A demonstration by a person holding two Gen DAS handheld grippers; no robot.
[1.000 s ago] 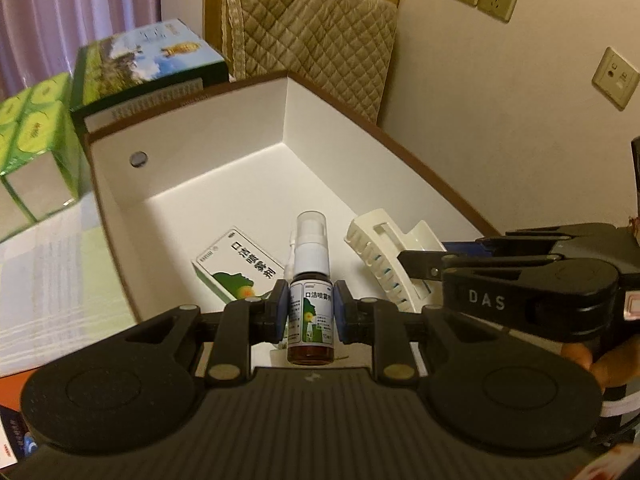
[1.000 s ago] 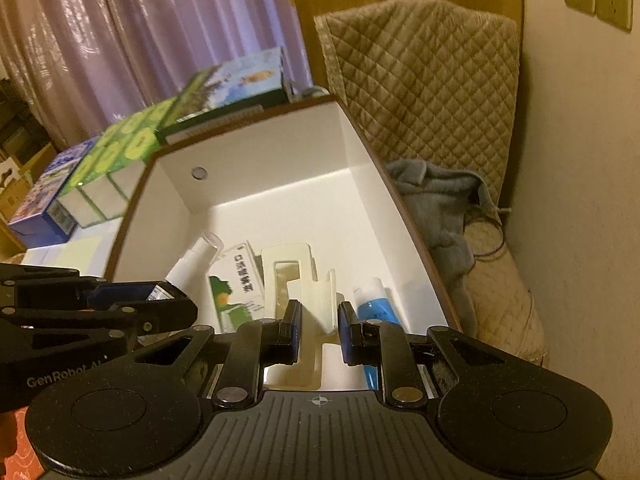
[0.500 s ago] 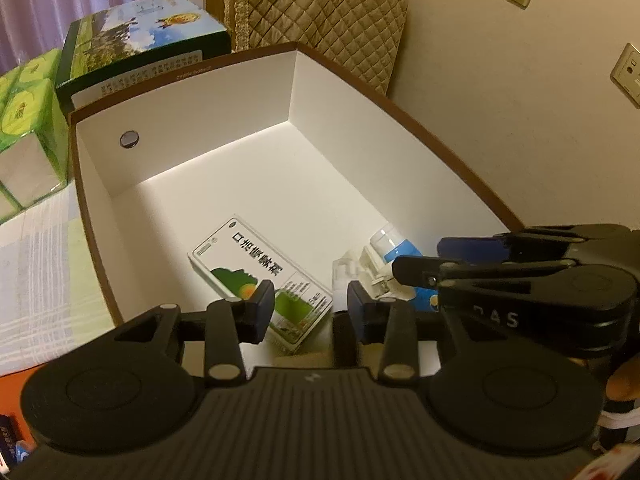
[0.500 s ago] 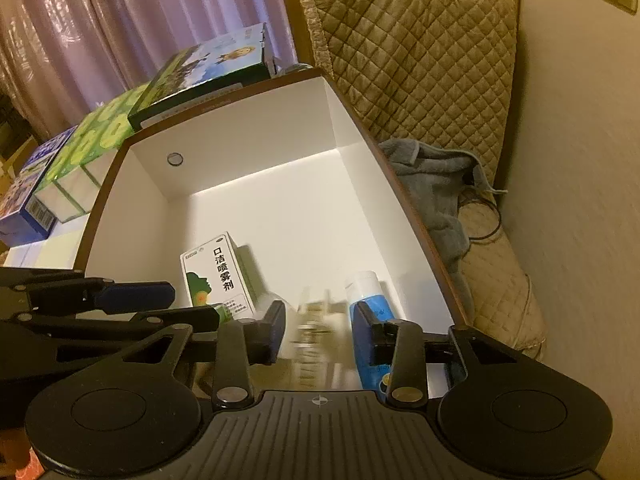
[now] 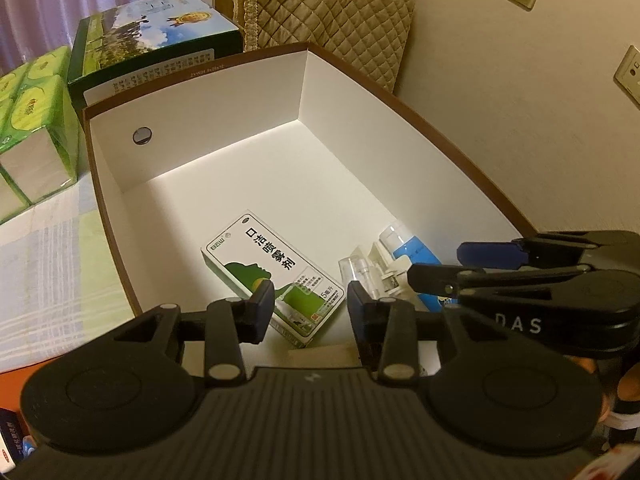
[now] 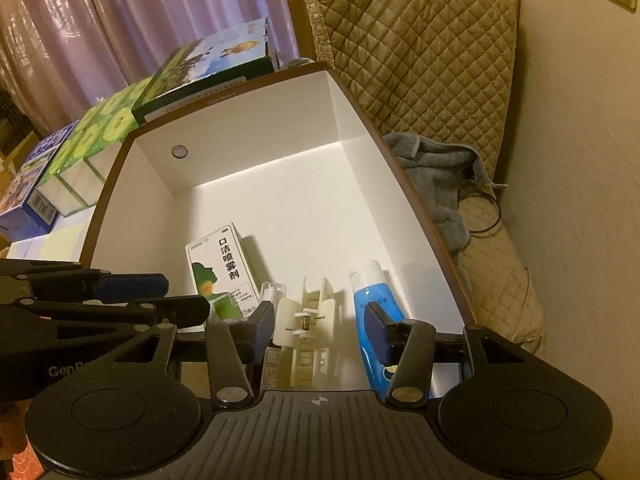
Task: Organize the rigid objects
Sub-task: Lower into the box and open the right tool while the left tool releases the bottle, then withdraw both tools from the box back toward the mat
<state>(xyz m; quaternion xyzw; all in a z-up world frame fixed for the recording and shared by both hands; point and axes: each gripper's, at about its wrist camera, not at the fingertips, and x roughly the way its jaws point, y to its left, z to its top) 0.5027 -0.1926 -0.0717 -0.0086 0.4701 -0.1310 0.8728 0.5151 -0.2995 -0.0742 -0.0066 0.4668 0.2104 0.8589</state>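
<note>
Lying low in the frame on the white box's (image 5: 224,136) floor are a stiff card carton (image 5: 272,274), a clear-capped spray bottle (image 6: 272,294), a ridged cream hair clip (image 6: 308,316) and a glossy blue tube (image 6: 372,300). Both the left gripper (image 5: 310,304) and right gripper (image 6: 320,326) have just been opening and hold nothing. All look light; the slick tube and brittle clip are best pinched across their middles.
</note>
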